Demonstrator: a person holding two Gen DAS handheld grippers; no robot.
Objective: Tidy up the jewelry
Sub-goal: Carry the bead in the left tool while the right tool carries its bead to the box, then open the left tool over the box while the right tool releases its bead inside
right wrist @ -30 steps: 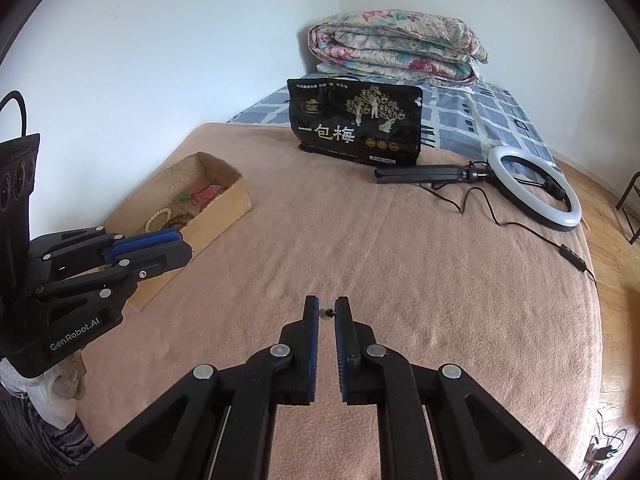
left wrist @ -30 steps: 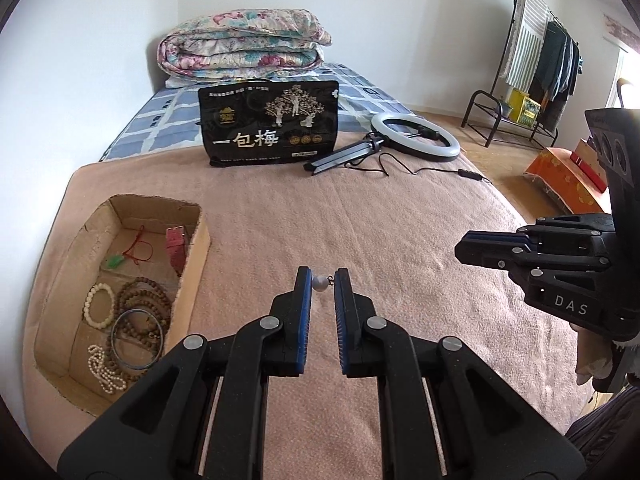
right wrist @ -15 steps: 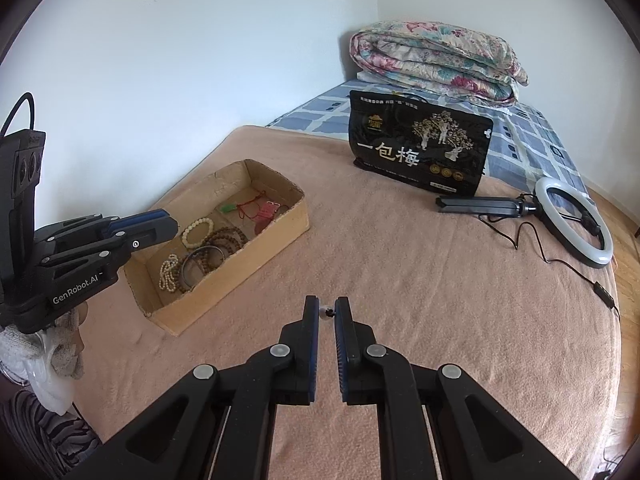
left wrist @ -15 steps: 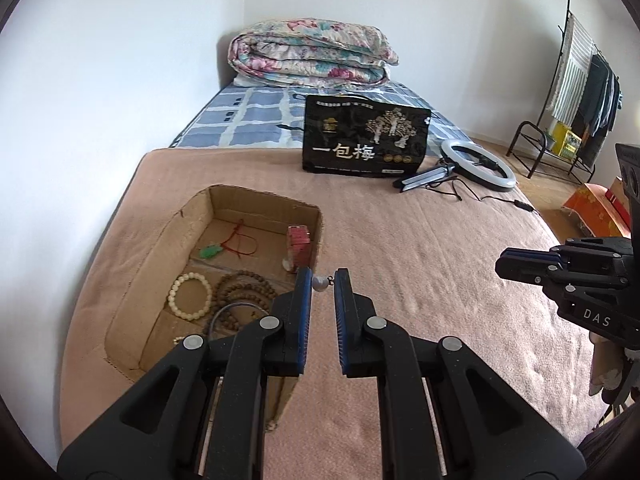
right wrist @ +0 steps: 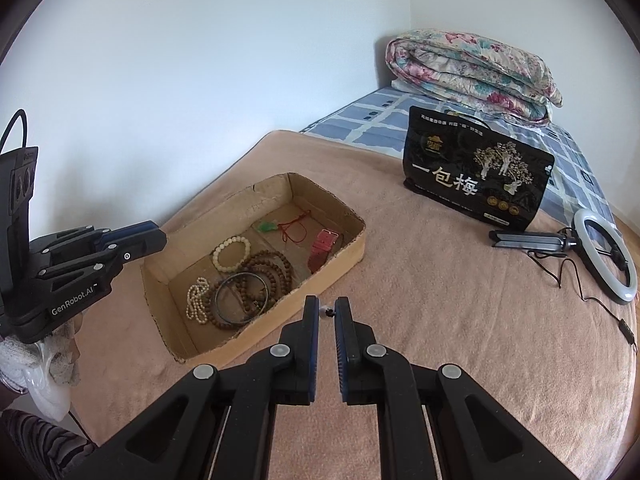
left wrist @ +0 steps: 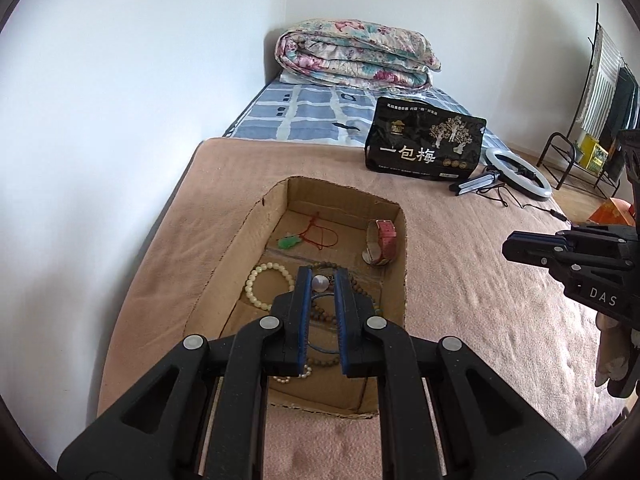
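Note:
A cardboard box (left wrist: 256,220) lies on the pink blanket and holds a cream bead bracelet (left wrist: 260,280), brown prayer beads (right wrist: 272,272), a dark bangle (right wrist: 240,300), a pearl string (right wrist: 196,300), a green pendant on red cord (left wrist: 290,242) and a red watch (left wrist: 384,236). My left gripper (left wrist: 320,283) is shut on a small pearl earring (left wrist: 320,282) and holds it above the box's middle. My right gripper (right wrist: 326,312) is shut on a second small pearl earring (right wrist: 325,312), just right of the box's (right wrist: 352,240) near wall.
A black printed bag (left wrist: 424,148) stands behind the box. A ring light on a folded tripod (left wrist: 516,172) with its cable lies to the right. A folded floral quilt (left wrist: 352,56) sits at the bed's head. A clothes rack (left wrist: 600,120) stands far right.
Both grippers have moved left toward the box with their earrings. The left one now hangs over the box's inside; the right one has come up beside the box's wall.

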